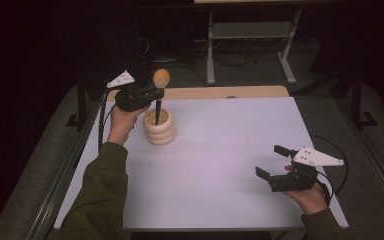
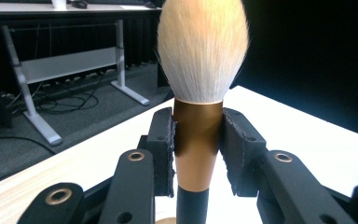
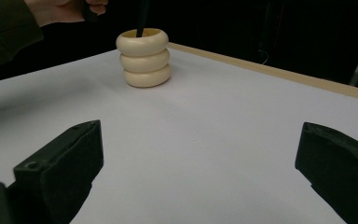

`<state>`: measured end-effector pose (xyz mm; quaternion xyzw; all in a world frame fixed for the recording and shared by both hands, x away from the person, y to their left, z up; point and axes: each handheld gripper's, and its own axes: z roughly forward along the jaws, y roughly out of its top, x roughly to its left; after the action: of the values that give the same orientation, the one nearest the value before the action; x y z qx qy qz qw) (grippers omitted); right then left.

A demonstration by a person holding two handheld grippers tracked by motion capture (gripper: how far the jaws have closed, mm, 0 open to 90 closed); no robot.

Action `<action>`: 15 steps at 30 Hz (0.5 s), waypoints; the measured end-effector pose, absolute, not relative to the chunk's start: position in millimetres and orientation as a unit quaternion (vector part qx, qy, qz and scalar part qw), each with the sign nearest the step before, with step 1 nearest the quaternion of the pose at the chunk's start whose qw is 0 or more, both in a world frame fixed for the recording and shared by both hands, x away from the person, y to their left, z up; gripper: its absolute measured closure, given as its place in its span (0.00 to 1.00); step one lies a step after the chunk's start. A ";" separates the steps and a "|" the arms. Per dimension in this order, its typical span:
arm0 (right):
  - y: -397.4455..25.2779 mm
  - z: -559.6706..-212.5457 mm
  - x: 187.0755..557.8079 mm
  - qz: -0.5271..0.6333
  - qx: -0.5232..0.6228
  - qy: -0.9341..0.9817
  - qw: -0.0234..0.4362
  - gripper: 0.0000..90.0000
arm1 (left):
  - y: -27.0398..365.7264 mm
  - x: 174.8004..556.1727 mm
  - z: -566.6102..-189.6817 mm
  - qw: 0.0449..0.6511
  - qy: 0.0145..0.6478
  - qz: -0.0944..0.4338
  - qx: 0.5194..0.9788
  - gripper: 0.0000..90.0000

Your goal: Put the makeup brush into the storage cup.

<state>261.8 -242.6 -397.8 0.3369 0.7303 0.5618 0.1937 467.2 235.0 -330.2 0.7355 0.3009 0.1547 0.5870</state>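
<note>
Left gripper (image 2: 198, 154): I have it clamped on the brush (image 2: 199, 93) ferrule.
Brush: upright, handle tip inside the cup (image 1: 160, 127).
Right gripper (image 1: 272, 162): mine gapes wide, holding nothing, well apart from the cup.

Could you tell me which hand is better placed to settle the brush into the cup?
Left: its tool already clamps the brush upright with its handle inside the cup. The right tool sits open, far off.
</note>
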 end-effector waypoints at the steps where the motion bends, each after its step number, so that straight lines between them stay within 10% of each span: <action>1: -242.6 -397.8 261.7 0.562 0.337 0.730 0.194 0.00 | 235.6 467.0 -330.8 0.586 0.301 0.156 0.736 0.74; 15: -242.4 -397.9 261.8 0.561 0.337 0.730 0.194 0.00 | 238.7 465.2 -343.5 0.577 0.308 0.152 0.741 0.74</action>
<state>261.8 -242.4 -397.9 0.3373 0.7304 0.5615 0.1937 465.2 238.7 -343.5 0.7409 0.3079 0.1517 0.5773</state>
